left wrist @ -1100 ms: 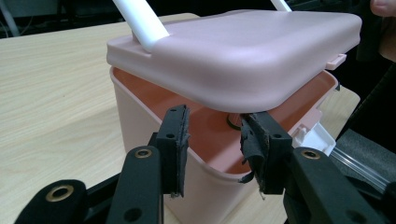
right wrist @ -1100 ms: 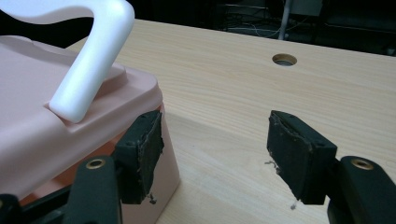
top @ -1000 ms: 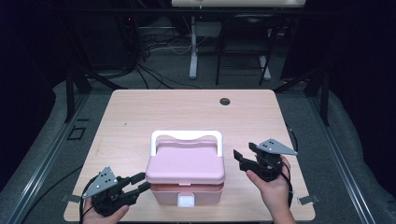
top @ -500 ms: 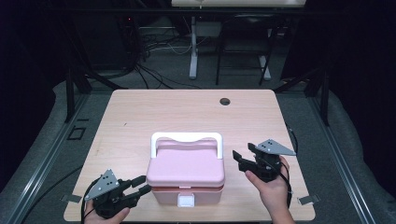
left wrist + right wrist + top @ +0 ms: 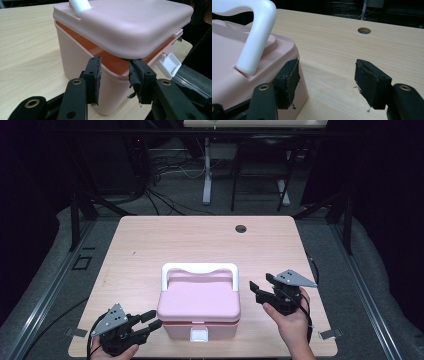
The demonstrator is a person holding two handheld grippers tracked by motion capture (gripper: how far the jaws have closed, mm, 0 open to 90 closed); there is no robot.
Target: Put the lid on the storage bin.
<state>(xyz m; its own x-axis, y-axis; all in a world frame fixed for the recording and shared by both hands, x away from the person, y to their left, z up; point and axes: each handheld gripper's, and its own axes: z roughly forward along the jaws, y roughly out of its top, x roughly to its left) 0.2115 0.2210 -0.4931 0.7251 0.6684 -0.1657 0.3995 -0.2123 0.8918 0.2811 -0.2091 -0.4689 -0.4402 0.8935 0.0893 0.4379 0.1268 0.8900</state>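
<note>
A pink lidded box (image 5: 199, 302) with a white handle (image 5: 199, 268) and a white front latch (image 5: 199, 335) sits near the front edge of the wooden table (image 5: 200, 240). My left gripper (image 5: 153, 319) is at the box's front left corner, jaws pointing at it. In the left gripper view the left gripper (image 5: 114, 62) is open, its tips close to the corner just under the lid rim, where an orange seal (image 5: 82, 46) shows and the latch (image 5: 170, 63) hangs loose. My right gripper (image 5: 261, 284) is just right of the box. It (image 5: 327, 63) is open over bare table, one pad beside the box (image 5: 242, 82).
A round cable hole (image 5: 241, 228) lies at the table's far right. A person's hands hold both grippers at the table's front edge. Dark floor, cables and stand legs lie beyond the far edge.
</note>
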